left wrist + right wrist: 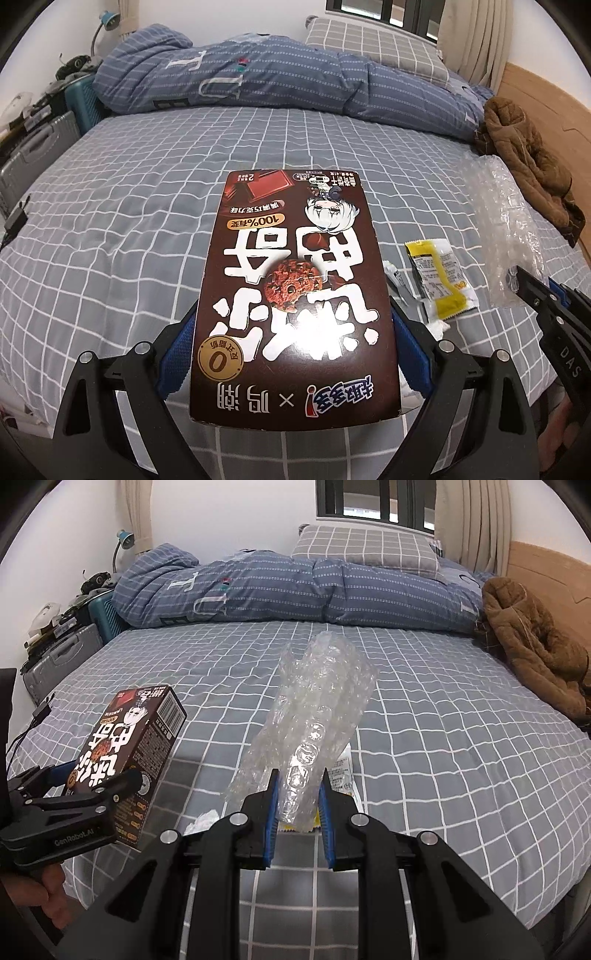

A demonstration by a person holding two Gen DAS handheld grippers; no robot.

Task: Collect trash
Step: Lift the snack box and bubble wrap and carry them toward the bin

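My left gripper is shut on a brown cookie box and holds it above the bed; the box also shows at the left in the right wrist view. My right gripper is shut on a roll of clear bubble wrap, which sticks up forward over the bed; it shows at the right in the left wrist view. A yellow and white snack wrapper lies on the bed beside a small grey wrapper and a white scrap.
The bed has a grey checked sheet. A folded blue quilt and a pillow lie at the far side. A brown jacket lies at the right by the wooden headboard. Suitcases stand at the left.
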